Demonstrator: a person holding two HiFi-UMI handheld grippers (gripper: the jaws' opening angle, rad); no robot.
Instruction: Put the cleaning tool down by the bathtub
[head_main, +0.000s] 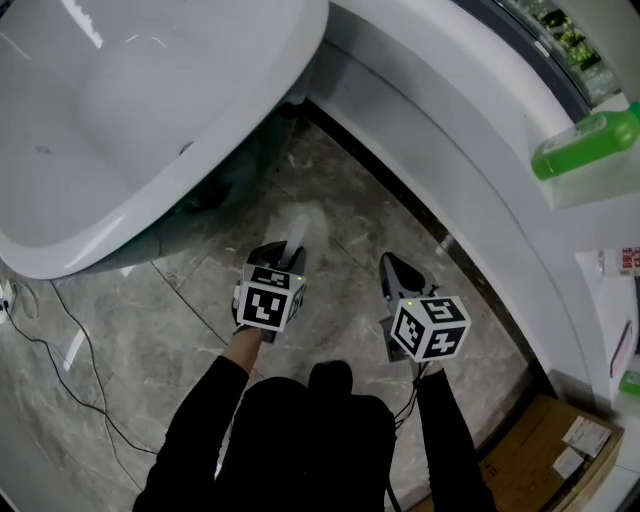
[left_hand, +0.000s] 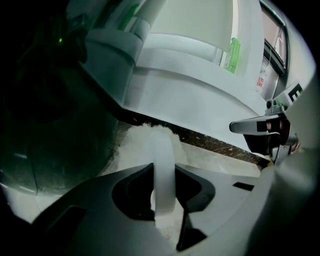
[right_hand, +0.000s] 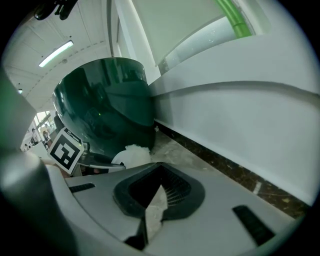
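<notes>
The cleaning tool (head_main: 299, 232) is a white fluffy duster on a white handle (left_hand: 163, 160). My left gripper (head_main: 287, 256) is shut on that handle, and the fluffy head (left_hand: 145, 136) rests low over the marble floor just beside the bathtub (head_main: 150, 120). The tub is white inside with a dark green outer wall (right_hand: 105, 105). In the left gripper view the handle runs straight up between the jaws of the left gripper (left_hand: 164, 187). My right gripper (head_main: 394, 266) hovers to the right of it, shut and empty (right_hand: 152, 200). The duster head (right_hand: 134, 154) also shows in the right gripper view.
A curved white ledge (head_main: 450, 150) runs along the right side of the floor strip, with a green bottle (head_main: 585, 145) on top. A cardboard box (head_main: 545, 450) sits at the lower right. A thin cable (head_main: 80, 340) trails on the floor at left.
</notes>
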